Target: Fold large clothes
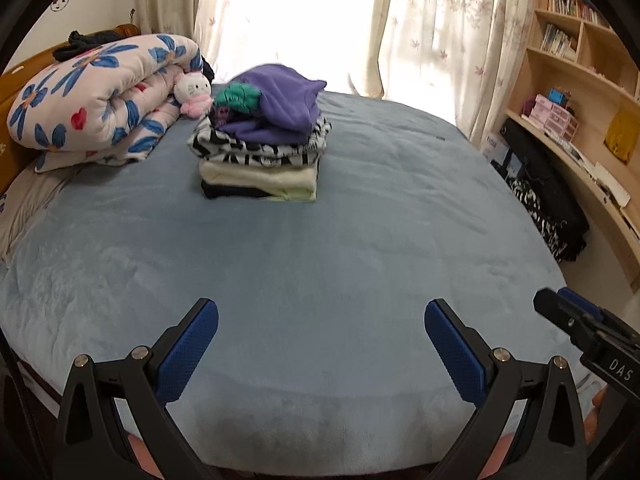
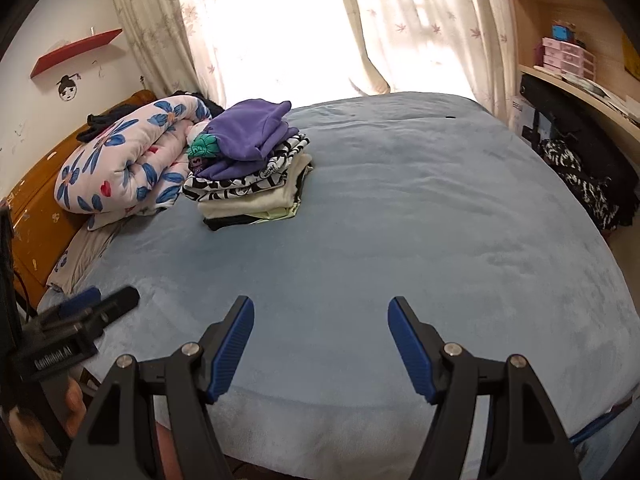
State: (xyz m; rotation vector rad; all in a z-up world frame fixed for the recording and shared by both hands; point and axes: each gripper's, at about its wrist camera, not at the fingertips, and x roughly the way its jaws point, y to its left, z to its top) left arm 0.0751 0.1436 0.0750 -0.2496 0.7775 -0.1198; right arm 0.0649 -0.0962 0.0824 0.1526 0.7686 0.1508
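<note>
A stack of folded clothes (image 1: pixel 260 160) sits on the far left part of the blue bed (image 1: pixel 320 260); a purple garment (image 1: pixel 280 104) lies on top, over a black-and-white one and cream ones. The stack also shows in the right wrist view (image 2: pixel 248 176). My left gripper (image 1: pixel 321 316) is open and empty above the bed's near edge. My right gripper (image 2: pixel 321 312) is open and empty too, beside it on the right. Each gripper shows at the edge of the other's view, the right one (image 1: pixel 560 304) and the left one (image 2: pixel 108 300).
A rolled floral quilt (image 1: pixel 100 96) with a plush toy (image 1: pixel 194 94) lies at the headboard, left of the stack. Curtains (image 1: pixel 440 40) hang behind the bed. A wooden shelf and desk (image 1: pixel 580 92) stand on the right, with dark clothes (image 1: pixel 548 208) heaped beside the bed.
</note>
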